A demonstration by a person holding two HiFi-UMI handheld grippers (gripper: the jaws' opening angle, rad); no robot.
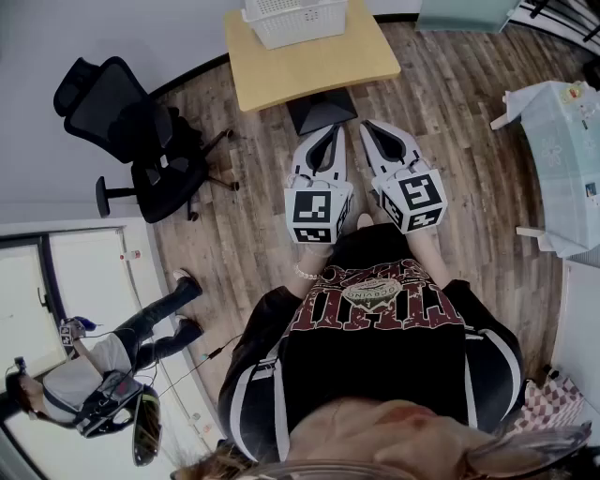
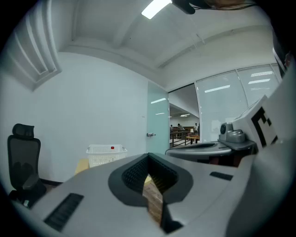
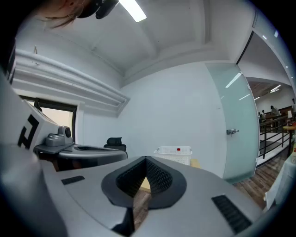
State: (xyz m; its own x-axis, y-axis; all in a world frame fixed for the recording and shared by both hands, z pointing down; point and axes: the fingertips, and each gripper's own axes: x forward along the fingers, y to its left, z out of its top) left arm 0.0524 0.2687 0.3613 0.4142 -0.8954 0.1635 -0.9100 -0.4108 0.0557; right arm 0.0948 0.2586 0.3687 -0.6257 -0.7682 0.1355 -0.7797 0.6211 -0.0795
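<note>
With both tools held side by side close to the torso, my left gripper (image 1: 327,133) and right gripper (image 1: 371,127) point toward a small wooden table (image 1: 314,67) and touch nothing. In each gripper view I see the jaws closed tip to tip, with only wood floor showing behind them. A white plastic basket (image 1: 293,19) sits at the table's far edge, well apart from both tips. A black office chair (image 1: 131,141) stands to the left of the table.

Head view downward, 2 gripper views (share basket (image 1: 293,19))
</note>
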